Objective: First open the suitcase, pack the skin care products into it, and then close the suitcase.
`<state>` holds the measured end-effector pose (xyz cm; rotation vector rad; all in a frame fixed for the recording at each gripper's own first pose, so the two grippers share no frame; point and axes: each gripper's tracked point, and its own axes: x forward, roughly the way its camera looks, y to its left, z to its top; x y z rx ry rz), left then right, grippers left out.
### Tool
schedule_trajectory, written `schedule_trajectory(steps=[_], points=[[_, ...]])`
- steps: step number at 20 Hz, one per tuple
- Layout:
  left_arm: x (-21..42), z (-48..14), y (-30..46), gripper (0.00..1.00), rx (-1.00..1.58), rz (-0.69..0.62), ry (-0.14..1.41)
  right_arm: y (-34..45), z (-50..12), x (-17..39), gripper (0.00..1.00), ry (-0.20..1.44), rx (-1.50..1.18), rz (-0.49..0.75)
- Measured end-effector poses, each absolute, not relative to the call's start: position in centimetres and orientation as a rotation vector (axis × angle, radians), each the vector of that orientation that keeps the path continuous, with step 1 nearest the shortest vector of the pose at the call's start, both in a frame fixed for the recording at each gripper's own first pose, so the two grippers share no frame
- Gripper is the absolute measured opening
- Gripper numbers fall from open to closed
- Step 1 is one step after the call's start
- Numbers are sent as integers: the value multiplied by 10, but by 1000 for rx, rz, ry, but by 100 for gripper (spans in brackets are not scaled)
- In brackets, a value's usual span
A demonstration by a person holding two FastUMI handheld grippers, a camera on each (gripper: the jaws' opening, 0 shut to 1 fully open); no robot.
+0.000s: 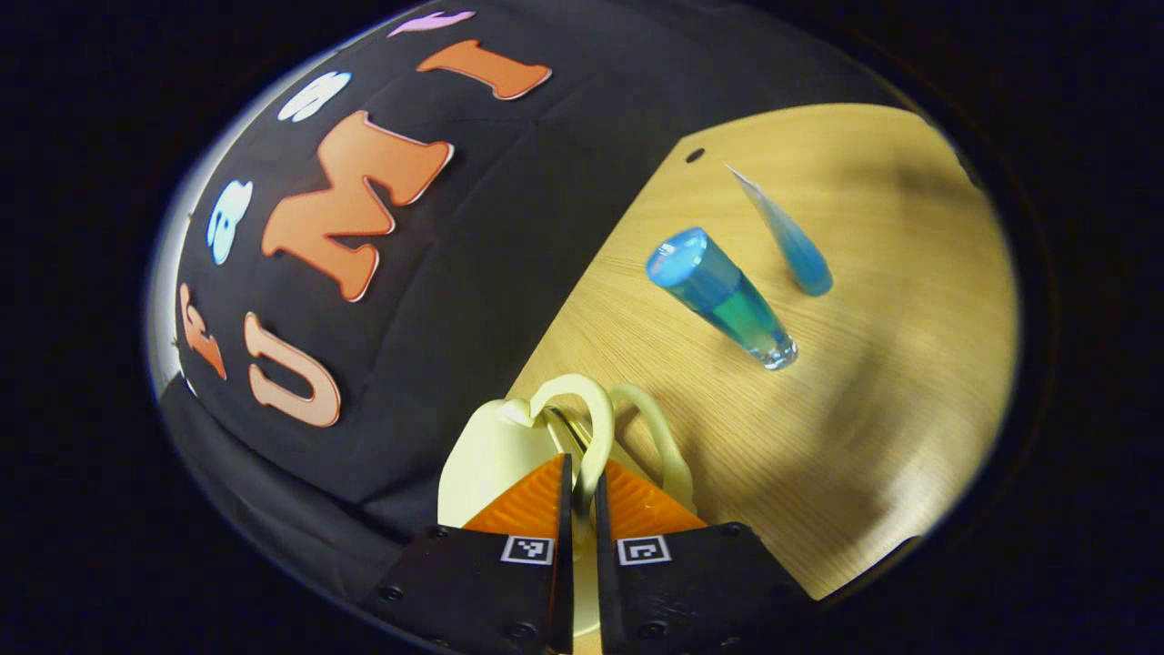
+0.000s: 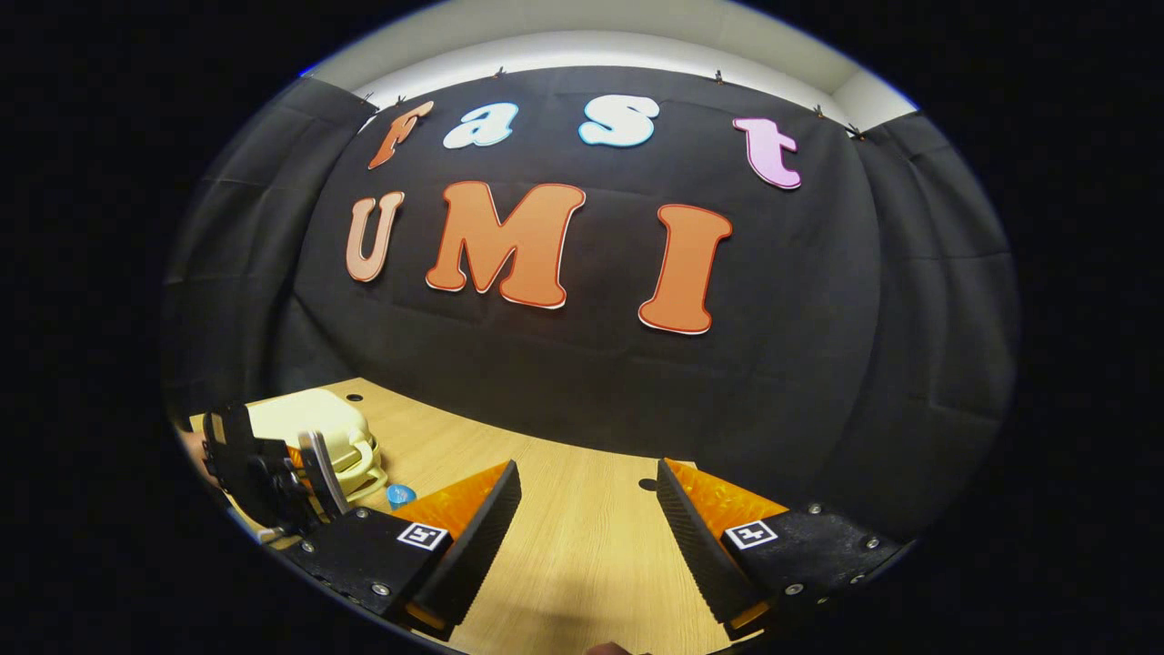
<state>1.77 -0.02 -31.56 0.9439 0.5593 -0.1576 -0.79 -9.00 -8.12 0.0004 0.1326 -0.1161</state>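
- Cream-coloured suitcase [image 1: 496, 455], small with a smooth hard shell, sat at the edge of the wooden table [image 1: 864, 409] against the black cloth wall [image 1: 473, 273]; seen far left on the table in the right gripper view too.
- Left gripper [image 1: 582, 505]: fingers narrowed and pinched on one looped handle [image 1: 596, 428]; second loop [image 1: 659, 437] free just beside it.
- Judged as the opening step in hand; whether the lid had lifted, cannot tell.
- Still to pack: blue-green bottle [image 1: 723, 296] and blue tube [image 1: 791, 241], both lying near each other on the table, apart from the case.
- Right gripper [image 2: 587, 518]: fingers wide, holding nothing, above bare wood.
- Packing and closing not yet done.
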Motion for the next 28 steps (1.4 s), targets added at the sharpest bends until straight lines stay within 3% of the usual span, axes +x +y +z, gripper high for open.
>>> schedule_trajectory(steps=[15,22,28], points=[[37,-155,133,11,400,125,406,-32,-74,30,95,145,0,-55],[37,-125,228,11,358,237,377,9,-64,51,95,148,-3,-29],[31,-135,333,11,305,391,419,44,-50,72,95,134,13,-11]])
